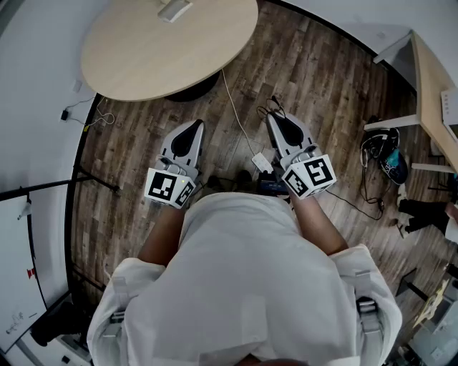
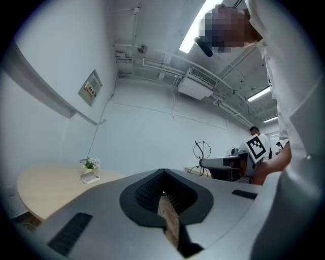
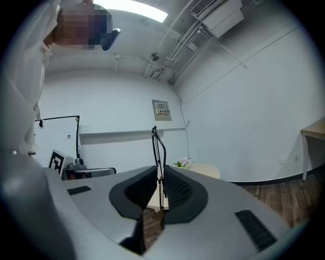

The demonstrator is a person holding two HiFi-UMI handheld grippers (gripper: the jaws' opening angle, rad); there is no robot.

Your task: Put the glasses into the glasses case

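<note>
No glasses and no glasses case show in any view. My left gripper [image 1: 189, 134] and right gripper [image 1: 280, 126] are held side by side in front of the person's body, above the wooden floor, pointing toward a round pale table [image 1: 164, 50]. The jaws of each stand together with only a thin slit between them and nothing in it. In the left gripper view my left gripper [image 2: 162, 192] faces the table [image 2: 45, 185], which carries a small flower pot [image 2: 91, 165]. My right gripper [image 3: 160, 179] faces a white wall and the same table [image 3: 203, 169].
A white object [image 1: 174, 8] sits at the table's far edge. A white cable and a power strip [image 1: 262, 162] lie on the floor between the grippers. A desk [image 1: 433, 93] and a dark bag [image 1: 386, 154] are at the right, a black stand [image 1: 57, 186] at the left.
</note>
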